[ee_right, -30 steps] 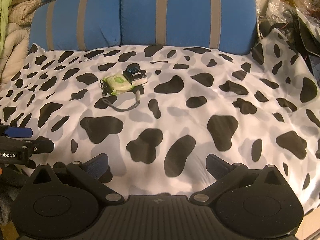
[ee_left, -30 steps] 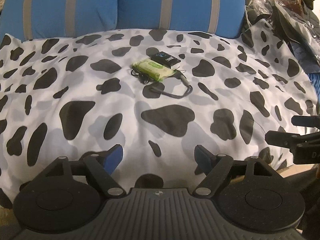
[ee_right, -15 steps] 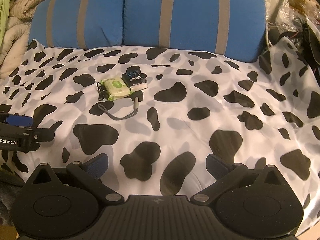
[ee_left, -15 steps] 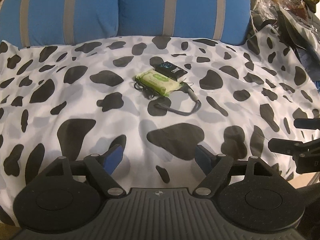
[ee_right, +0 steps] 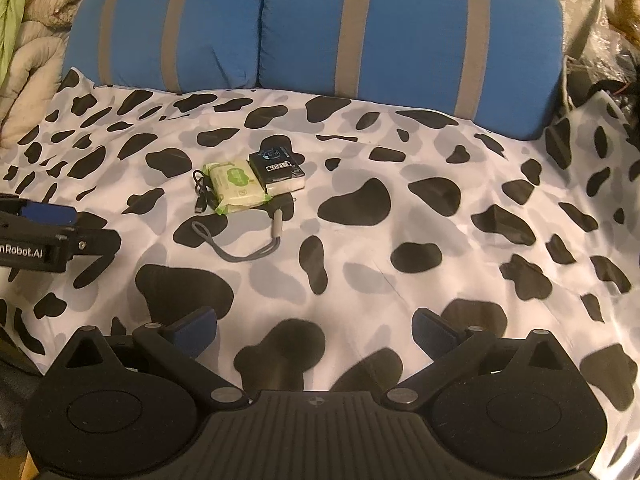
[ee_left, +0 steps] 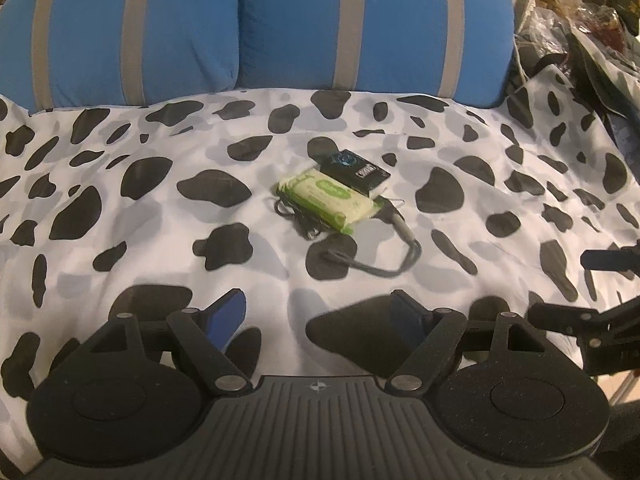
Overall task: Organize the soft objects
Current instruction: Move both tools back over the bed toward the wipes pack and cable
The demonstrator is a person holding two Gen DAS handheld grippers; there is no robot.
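Cow-print blanket [ee_left: 168,216] spread flat, wipes pack [ee_left: 326,196] on it — both tools open

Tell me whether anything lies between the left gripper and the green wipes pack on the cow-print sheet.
Nothing visible does. Only bare cow-print sheet lies between the open left gripper and the wipes pack. A black cable and a grey strap lie against the pack's near side.

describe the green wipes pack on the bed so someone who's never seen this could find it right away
Find the two blue pillows at the head of the bed; in front of them lies a cow-print sheet. A small cluster sits on it, and the wipes pack is the pale green soft packet there. A black box touches one side, a black cable the other, and a grey strap loops nearby.
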